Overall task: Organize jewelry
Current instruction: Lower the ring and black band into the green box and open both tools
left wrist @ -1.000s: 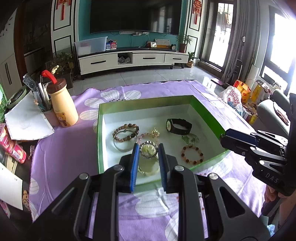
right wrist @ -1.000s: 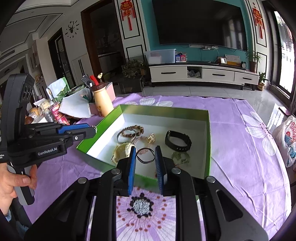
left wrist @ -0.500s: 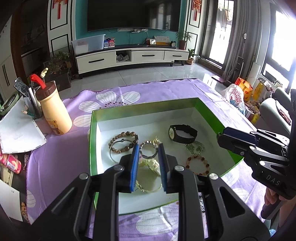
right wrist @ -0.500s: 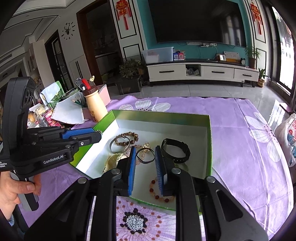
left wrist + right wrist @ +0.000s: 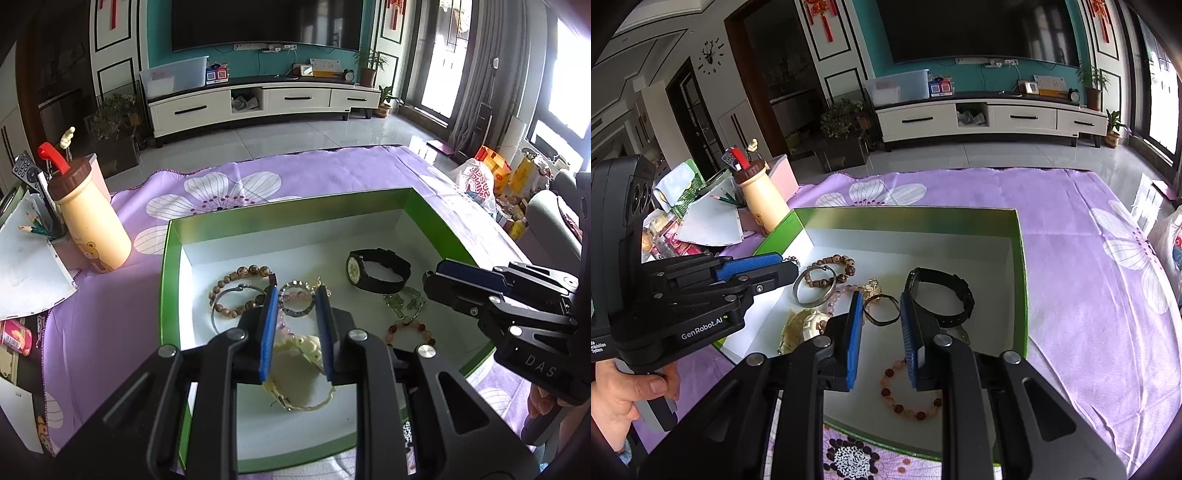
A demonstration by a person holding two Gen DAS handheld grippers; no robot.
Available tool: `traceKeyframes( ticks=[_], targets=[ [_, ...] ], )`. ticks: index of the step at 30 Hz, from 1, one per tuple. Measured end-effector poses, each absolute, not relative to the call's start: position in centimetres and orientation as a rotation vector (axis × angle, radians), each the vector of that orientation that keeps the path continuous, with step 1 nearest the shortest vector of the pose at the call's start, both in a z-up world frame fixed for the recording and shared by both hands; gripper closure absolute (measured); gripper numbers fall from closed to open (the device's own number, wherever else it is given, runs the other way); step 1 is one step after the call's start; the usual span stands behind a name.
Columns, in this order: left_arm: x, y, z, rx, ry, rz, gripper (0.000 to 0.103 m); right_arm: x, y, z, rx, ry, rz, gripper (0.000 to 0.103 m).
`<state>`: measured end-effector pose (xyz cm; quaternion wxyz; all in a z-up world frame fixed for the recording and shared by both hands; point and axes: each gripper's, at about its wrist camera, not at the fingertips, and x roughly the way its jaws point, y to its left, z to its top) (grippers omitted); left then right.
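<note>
Where they hung short of it: both tools (empty, narrowly agape) (image 5: 295, 314) (image 5: 881, 317) over the box (image 5: 288, 210).

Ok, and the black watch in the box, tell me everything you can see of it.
The black watch has a dark, matte-looking strap closed into a loop and a round pale dial on its left end in the left wrist view. It lies on its side on the white floor of the green box, toward the far right. A greenish chain piece lies against its near side. No hand-held gripper touches it.
</note>
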<state>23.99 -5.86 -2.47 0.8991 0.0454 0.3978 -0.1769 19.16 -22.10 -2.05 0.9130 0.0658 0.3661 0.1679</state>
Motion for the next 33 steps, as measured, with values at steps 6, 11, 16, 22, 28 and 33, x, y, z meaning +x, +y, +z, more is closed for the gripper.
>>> traceKeyframes(
  ticks=[6,11,16,22,28,33],
  targets=[
    [24.8,-6.4,-3.0,0.111,0.843,-0.360,0.082,20.1,-22.1,-2.8,0.146,0.782,0.344,0.082],
    [25.3,-6.7,-3.4,0.126,0.861,-0.354,0.083,20.6,-22.1,-3.2,0.150,0.799,0.344,0.082],
    [25.6,-7.0,-3.8,0.134,0.878,-0.345,0.082,21.0,-22.0,-3.5,0.150,0.819,0.347,0.082],
    [25.9,-7.1,-4.3,0.138,0.893,-0.343,0.082,21.2,-21.9,-3.8,0.146,0.832,0.348,0.082],
    [26.1,-7.2,-4.7,0.145,0.907,-0.339,0.082,21.4,-21.7,-4.2,0.139,0.849,0.349,0.082],
    [26.3,-7.3,-5.1,0.150,0.920,-0.336,0.082,21.6,-21.6,-4.6,0.141,0.864,0.349,0.082]
  ],
)
